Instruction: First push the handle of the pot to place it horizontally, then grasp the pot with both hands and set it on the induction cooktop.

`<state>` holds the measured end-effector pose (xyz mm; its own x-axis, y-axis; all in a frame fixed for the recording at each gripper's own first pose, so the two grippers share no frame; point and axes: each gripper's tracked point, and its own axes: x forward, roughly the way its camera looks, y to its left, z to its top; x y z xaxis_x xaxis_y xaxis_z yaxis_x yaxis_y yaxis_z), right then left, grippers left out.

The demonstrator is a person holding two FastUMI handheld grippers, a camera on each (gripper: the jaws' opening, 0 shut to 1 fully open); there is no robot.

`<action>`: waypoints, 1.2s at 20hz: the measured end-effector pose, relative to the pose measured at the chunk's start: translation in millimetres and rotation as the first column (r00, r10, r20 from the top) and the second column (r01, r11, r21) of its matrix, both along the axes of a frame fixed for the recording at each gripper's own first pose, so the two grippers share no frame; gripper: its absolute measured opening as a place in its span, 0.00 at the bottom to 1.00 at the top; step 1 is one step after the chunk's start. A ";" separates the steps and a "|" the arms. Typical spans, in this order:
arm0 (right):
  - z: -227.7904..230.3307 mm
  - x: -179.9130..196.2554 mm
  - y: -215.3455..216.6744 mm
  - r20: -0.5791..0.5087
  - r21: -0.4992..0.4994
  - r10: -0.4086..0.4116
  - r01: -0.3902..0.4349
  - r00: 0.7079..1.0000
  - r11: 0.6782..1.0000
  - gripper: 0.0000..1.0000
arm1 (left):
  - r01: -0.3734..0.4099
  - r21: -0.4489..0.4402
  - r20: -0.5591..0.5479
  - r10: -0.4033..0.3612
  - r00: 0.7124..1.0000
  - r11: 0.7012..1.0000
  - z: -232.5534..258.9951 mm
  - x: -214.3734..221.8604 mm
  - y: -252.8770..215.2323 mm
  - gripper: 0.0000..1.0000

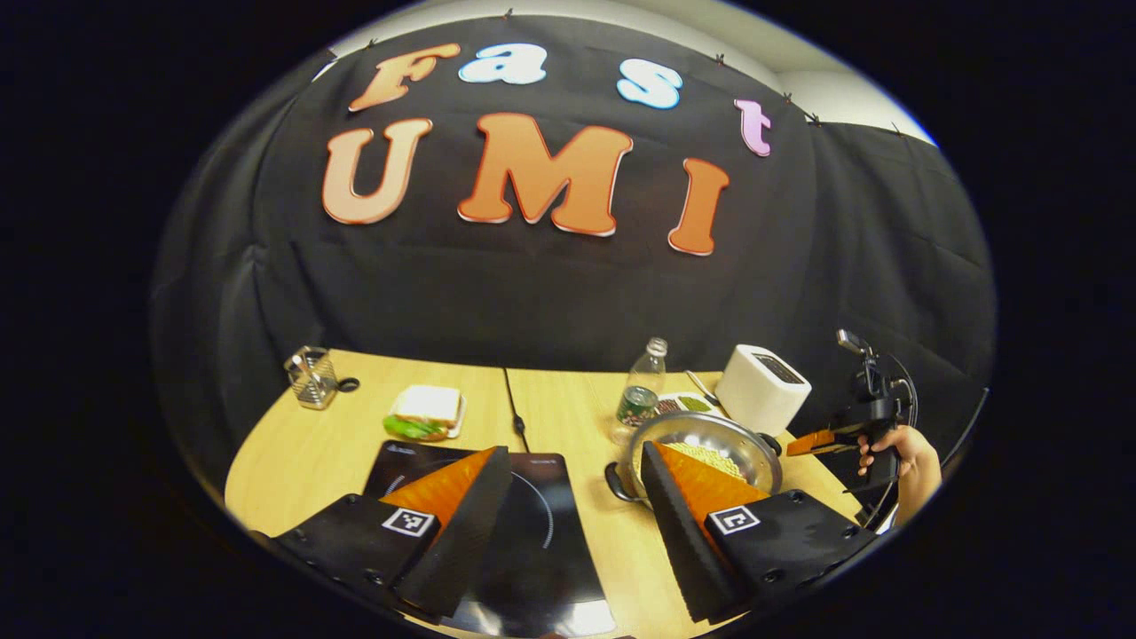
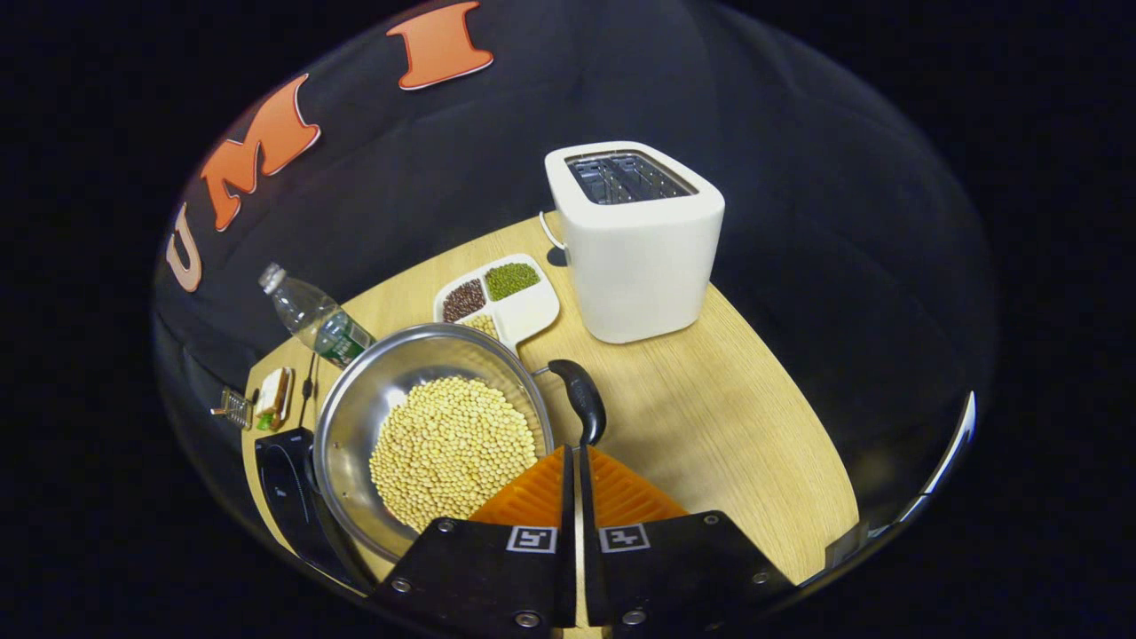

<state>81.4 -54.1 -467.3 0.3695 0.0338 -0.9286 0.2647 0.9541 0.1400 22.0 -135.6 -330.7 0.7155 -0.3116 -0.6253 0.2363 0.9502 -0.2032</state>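
My right tool, clenched empty, sits at the pot handle (unpushed); left tool released. Next: nudge it sideways.

From my remote seat, bright overhead light falls evenly on the wooden table; the toaster, ahead of my right gripper, throws a soft shadow. Glare streaks the pot rim. Fisheye bending warps the edges; focus stays sharp throughout.
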 end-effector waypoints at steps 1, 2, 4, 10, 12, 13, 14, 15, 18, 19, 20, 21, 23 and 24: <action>0.4 3.1 -4.0 0.010 0.007 0.013 -0.013 1.000 1.000 0.07 | 0.021 0.000 -0.035 -0.021 0.999 1.000 -11.5 1.3 -12.4 0.96; 4.4 5.0 -1.3 0.014 0.017 0.029 -0.029 0.999 0.999 0.10 | 0.044 0.001 -0.068 -0.044 0.997 0.999 -22.2 2.7 -23.7 0.96; 11.2 6.3 9.2 0.015 0.032 0.062 -0.062 0.998 0.998 0.25 | 0.075 0.003 -0.138 -0.074 0.988 0.997 -45.1 1.4 -45.9 0.97; -4.9 11.1 9.2 0.030 -0.030 0.168 -0.167 0.985 0.985 0.73 | 0.097 0.047 -0.279 -0.080 0.957 0.994 -117.2 7.5 -82.5 0.96; -12.7 16.0 6.4 0.056 -0.073 0.213 -0.209 0.975 0.975 0.80 | 0.095 0.068 -0.301 -0.071 0.951 0.993 -142.0 10.7 -89.6 0.97; -16.6 15.7 3.8 0.052 -0.093 0.226 -0.220 0.973 0.971 0.83 | 0.091 0.084 -0.308 -0.061 0.949 0.992 -154.6 12.4 -91.2 0.97; -19.2 15.3 1.0 0.053 -0.104 0.229 -0.223 0.972 0.969 0.84 | 0.089 0.097 -0.310 -0.055 0.949 0.991 -163.7 15.9 -93.0 0.97; -21.2 17.3 0.1 0.058 -0.107 0.230 -0.223 0.972 0.969 0.86 | 0.081 0.112 -0.316 -0.042 0.948 0.990 -173.1 16.5 -93.4 0.97; -33.8 20.2 1.0 0.062 -0.102 0.232 -0.225 0.971 0.969 0.87 | 0.067 0.147 -0.305 -0.020 0.952 0.987 -192.1 23.0 -96.2 0.97; -37.1 20.5 1.3 0.061 -0.102 0.233 -0.226 0.971 0.969 0.87 | 0.066 0.155 -0.307 -0.016 0.952 0.986 -196.7 22.6 -98.3 0.95; -40.1 22.7 -1.8 0.068 -0.115 0.233 -0.224 0.970 0.968 0.87 | 0.068 0.160 -0.305 -0.016 0.952 0.985 -200.9 23.4 -99.7 0.99; -42.1 28.2 -3.6 0.089 -0.124 0.223 -0.212 0.971 0.970 0.88 | 0.062 0.171 -0.301 -0.008 0.954 0.983 -204.8 24.6 -98.8 0.97; -52.0 30.6 -4.3 0.094 -0.122 0.217 -0.205 0.972 0.971 0.88 | 0.049 0.184 -0.293 0.008 0.956 0.982 -210.4 27.6 -99.3 0.97; -56.7 30.3 -3.9 0.092 -0.110 0.212 -0.201 0.973 0.973 0.89 | 0.041 0.187 -0.287 0.015 0.958 0.982 -212.5 28.0 -99.4 0.97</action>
<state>111.7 -58.0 -524.0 0.4572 0.0287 -0.8889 0.0499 0.9971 0.0578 50.1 -235.0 -543.2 0.4949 -0.1761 -0.8509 0.2076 0.9749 -0.0810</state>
